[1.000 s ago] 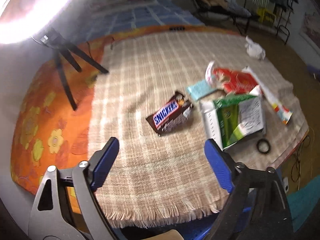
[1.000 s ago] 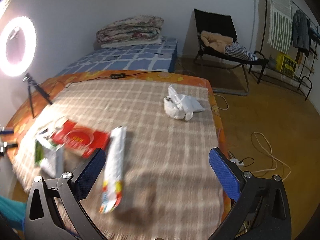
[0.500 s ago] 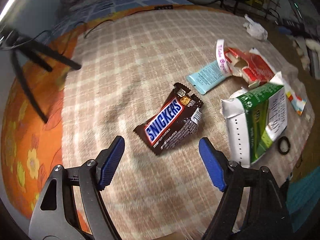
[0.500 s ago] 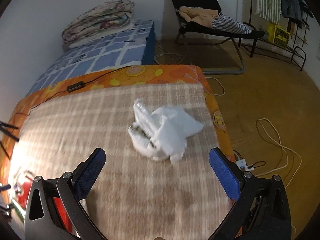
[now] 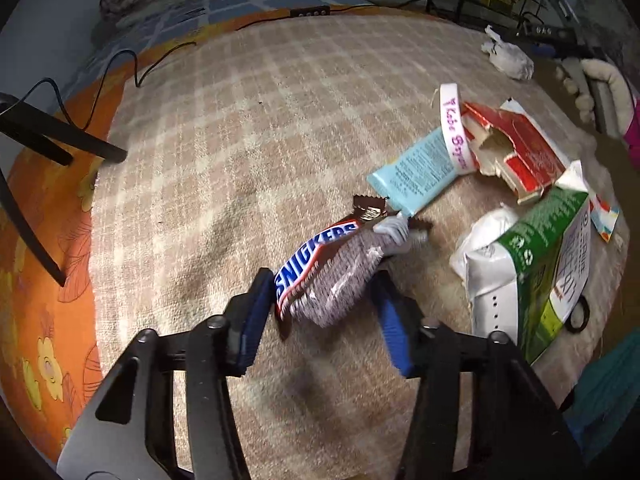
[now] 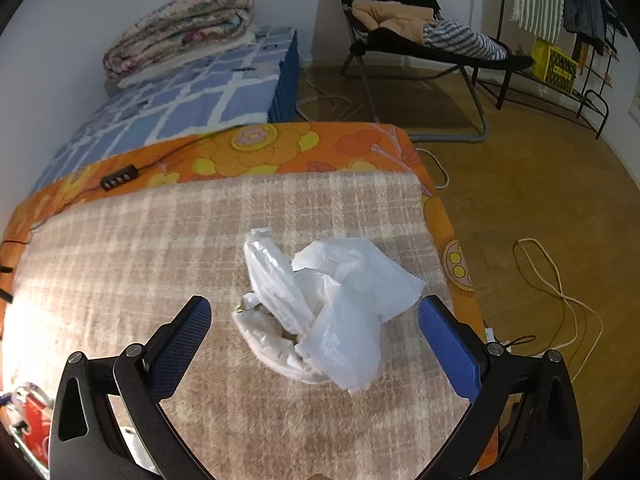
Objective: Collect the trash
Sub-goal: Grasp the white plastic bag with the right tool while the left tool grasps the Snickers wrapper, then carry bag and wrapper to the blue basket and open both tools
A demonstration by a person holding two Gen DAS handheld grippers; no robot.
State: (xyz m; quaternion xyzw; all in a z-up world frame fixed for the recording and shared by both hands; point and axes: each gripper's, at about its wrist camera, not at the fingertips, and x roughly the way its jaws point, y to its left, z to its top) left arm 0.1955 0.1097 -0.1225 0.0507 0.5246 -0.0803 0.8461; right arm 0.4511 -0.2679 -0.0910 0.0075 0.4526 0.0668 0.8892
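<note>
Trash mostly uncollected: left gripper (image 5: 324, 300) pinches the brown Snickers wrapper (image 5: 320, 268) at centre frame, while right gripper (image 6: 316, 340), jaws wide, straddles the crumpled white plastic bag (image 6: 324, 312). Torn red carton (image 5: 516, 152), green-white pouch (image 5: 532, 264) wait at right.

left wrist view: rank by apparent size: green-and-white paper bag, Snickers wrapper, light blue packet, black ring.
1. green-and-white paper bag, clearly largest.
2/3. brown Snickers wrapper and light blue packet: look alike; the wrapper sits nearer the camera, between the left gripper fingers, so unranked.
4. small black ring, smallest, partly hidden by the bag.
</note>
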